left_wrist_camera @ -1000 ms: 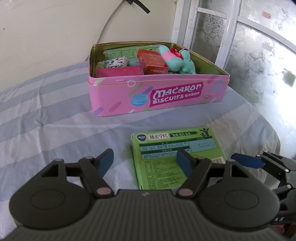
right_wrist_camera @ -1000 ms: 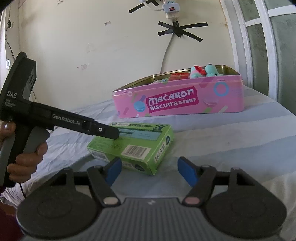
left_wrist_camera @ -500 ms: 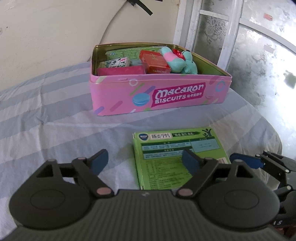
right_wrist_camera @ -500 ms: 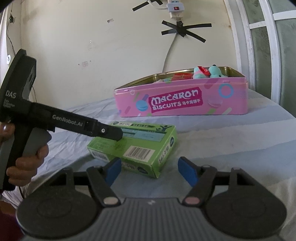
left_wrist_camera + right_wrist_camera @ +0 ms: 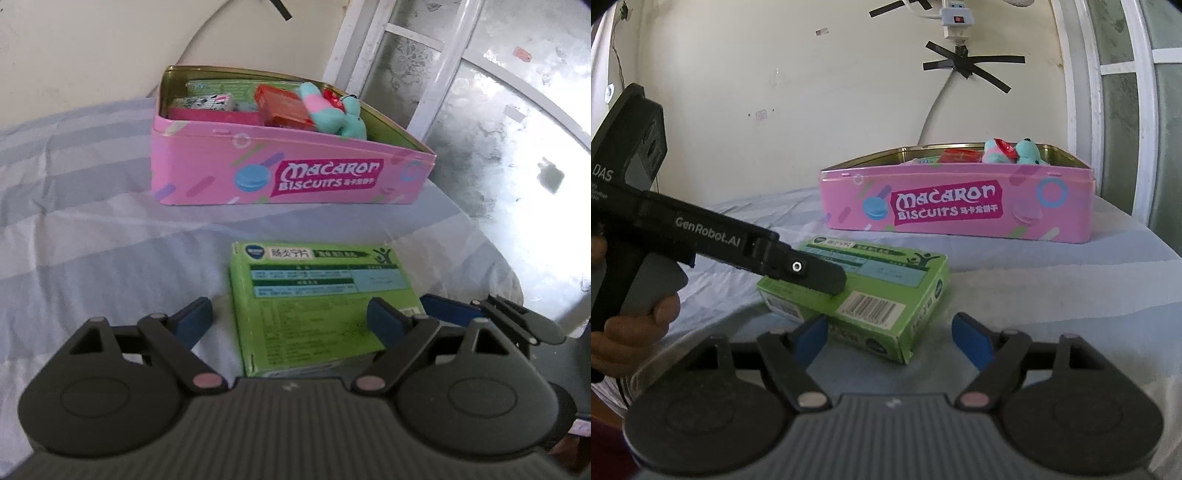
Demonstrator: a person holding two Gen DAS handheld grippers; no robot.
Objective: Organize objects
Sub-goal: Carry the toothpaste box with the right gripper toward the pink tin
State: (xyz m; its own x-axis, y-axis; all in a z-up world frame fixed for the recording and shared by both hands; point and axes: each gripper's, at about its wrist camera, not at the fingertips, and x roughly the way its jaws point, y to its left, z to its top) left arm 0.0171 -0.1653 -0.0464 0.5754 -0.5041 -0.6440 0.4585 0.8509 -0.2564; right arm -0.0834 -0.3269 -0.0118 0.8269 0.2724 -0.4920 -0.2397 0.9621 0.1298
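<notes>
From the left wrist, the left tool (image 5: 291,317) stands released, its jaws having just widened, astride the near end of the green medicine box (image 5: 314,299) lying flat on the striped bed (image 5: 92,240), likely to straddle its width. Bare sheet separates it from the pink Macaron Biscuits tin (image 5: 288,177), already part-filled.

From the right wrist, the right tool (image 5: 890,334), also released and just widening, sits at the box's (image 5: 886,291) near corner; the bed's right edge is near.
</notes>
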